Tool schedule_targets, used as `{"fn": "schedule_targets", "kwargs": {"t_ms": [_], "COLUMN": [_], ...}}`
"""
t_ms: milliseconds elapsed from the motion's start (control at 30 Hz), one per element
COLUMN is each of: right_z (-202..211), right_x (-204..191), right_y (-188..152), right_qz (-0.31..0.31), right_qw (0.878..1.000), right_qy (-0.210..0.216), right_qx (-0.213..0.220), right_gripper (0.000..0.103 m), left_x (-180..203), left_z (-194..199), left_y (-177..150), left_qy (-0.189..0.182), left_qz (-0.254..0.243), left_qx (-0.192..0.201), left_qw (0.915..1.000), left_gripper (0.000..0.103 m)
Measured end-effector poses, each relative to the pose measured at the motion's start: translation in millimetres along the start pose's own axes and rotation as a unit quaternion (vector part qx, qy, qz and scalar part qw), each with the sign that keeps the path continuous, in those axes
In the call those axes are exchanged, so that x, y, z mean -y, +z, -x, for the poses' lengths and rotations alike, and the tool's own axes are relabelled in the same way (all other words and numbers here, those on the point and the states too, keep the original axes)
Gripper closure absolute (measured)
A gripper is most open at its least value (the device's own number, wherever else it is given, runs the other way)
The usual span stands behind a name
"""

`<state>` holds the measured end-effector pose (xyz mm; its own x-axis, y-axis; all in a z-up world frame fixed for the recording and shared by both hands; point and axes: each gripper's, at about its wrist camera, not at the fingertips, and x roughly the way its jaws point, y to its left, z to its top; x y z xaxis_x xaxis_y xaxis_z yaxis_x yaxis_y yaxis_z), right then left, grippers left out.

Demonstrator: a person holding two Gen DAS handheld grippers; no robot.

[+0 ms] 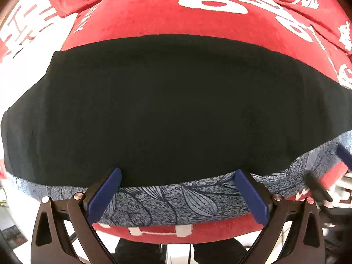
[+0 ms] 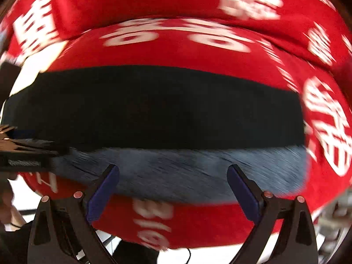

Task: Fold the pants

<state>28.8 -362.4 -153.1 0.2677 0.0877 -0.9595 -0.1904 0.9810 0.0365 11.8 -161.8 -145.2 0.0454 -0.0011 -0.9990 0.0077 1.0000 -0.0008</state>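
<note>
Black pants (image 1: 165,105) are lying flat on the red blanket (image 1: 136,17); left gripper (image 1: 178,176) and right gripper (image 2: 173,171) are hovering at 6 o'clock, fingers spread, holding nothing.

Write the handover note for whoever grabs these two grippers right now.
Left gripper: open, empty, fingers at the near edge of the black pants.
Right gripper: open, empty, over the blue patterned fabric; its view is motion-blurred.
Pants lie flat as a wide band on the red blanket, the blue fabric showing along their near edge.
Done: pants look laid out, possibly folded once; cannot tell.
Left: grip the near edge and fold further.
</note>
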Motion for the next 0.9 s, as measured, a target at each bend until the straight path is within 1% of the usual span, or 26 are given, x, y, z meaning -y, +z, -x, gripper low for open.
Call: {"fn": "schedule_targets", "kwargs": {"t_ms": [33,67,100,133,200,267,300,367,433,467,533,567,600,633,667,700,767,800,833,867,900], "right_z": [-8.8,-8.1,-7.3,-9.5,-5.3,2.0,7.7,19.5,29.1,28.4,13.2,7.1,-1.1,-9.5,-17.9,-18.0,-15.7,-12.6,-11.0,-9.9,-7.6], "right_x": [2.2,10.6,17.2,21.8,27.6,33.6,41.0,44.6,29.5,14.8,-23.1,-38.4,-52.2,-55.7,-50.8,-36.8,-9.8,1.5,8.9,13.0,19.0], "right_y": [-1.4,-3.1,-5.6,-7.5,-13.1,-13.9,-13.1,-3.8,9.7,18.1,39.6,41.6,42.6,40.3,34.2,29.5,23.6,21.2,19.5,18.5,18.5], "right_qz": [-0.003,-0.014,-0.015,-0.008,-0.004,-0.019,-0.034,-0.058,-0.060,-0.053,-0.016,0.009,0.039,0.056,0.058,0.037,0.009,0.006,0.011,0.016,0.015], "right_qw": [1.000,1.000,1.000,1.000,1.000,0.998,0.997,0.997,0.997,0.998,1.000,1.000,0.999,0.998,0.997,0.999,0.999,0.999,0.998,0.997,0.996], "right_qy": [-0.009,0.001,-0.002,-0.009,-0.023,-0.041,-0.050,-0.050,-0.039,-0.032,-0.008,-0.001,-0.009,-0.027,-0.038,-0.016,-0.018,-0.012,-0.037,-0.050,-0.061], "right_qx": [-0.013,0.004,0.009,0.002,-0.014,-0.041,-0.046,-0.030,-0.011,-0.007,-0.009,-0.013,-0.016,-0.024,-0.036,-0.033,-0.037,-0.040,-0.050,-0.059,-0.069], "right_gripper": [0.002,0.000,0.000,0.000,0.000,0.000,0.000,0.000,0.000,0.000,0.000,0.000,0.000,0.000,0.000,0.000,0.000,0.000,0.000,0.000,0.000], "left_x": [-7.3,-22.3,-34.8,-51.6,-83.0,-109.9,-126.8,-147.6,-168.8,-166.5,-187.3,-191.1,-202.4,-206.9,-216.6,-238.7,-275.5,-290.6,-310.7,-327.0,-342.4], "left_z": [-2.8,-8.9,-9.2,-10.3,-10.5,-5.9,0.7,10.1,12.7,8.6,-4.2,-10.7,-14.2,-18.4,-16.9,-7.2,-3.6,-4.2,-4.5,-3.6,-1.6], "left_y": [-0.3,6.2,3.1,-0.5,-5.8,-9.3,-11.3,-12.9,-11.6,-9.4,-5.7,-4.7,-6.5,-14.5,-16.0,-16.1,-22.8,-26.6,-31.3,-34.9,-37.8], "left_qy": [0.008,0.017,0.026,0.027,0.017,0.018,0.026,0.033,0.032,0.034,0.046,0.051,0.033,0.029,0.038,0.050,0.072,0.073,0.074,0.070,0.076], "left_qz": [-0.009,-0.013,-0.014,-0.006,0.023,0.052,0.070,0.094,0.118,0.126,0.129,0.126,0.127,0.132,0.135,0.137,0.149,0.161,0.179,0.194,0.206], "left_qx": [-0.002,-0.004,-0.007,-0.012,-0.026,-0.034,-0.028,-0.007,0.006,0.006,-0.006,-0.011,-0.012,-0.014,-0.015,-0.012,-0.012,-0.015,-0.019,-0.020,-0.020], "left_qw": [0.9999,0.9998,0.9995,0.9995,0.9992,0.9979,0.9968,0.9951,0.9924,0.9914,0.9905,0.9907,0.9912,0.9907,0.9900,0.9892,0.9861,0.9841,0.9809,0.9784,0.9754], "left_gripper": [0.000,0.000,0.000,0.000,0.000,0.000,0.000,0.000,0.000,0.000,0.000,0.000,0.000,0.000,0.000,0.000,0.000,0.000,0.000,0.000,0.000]}}
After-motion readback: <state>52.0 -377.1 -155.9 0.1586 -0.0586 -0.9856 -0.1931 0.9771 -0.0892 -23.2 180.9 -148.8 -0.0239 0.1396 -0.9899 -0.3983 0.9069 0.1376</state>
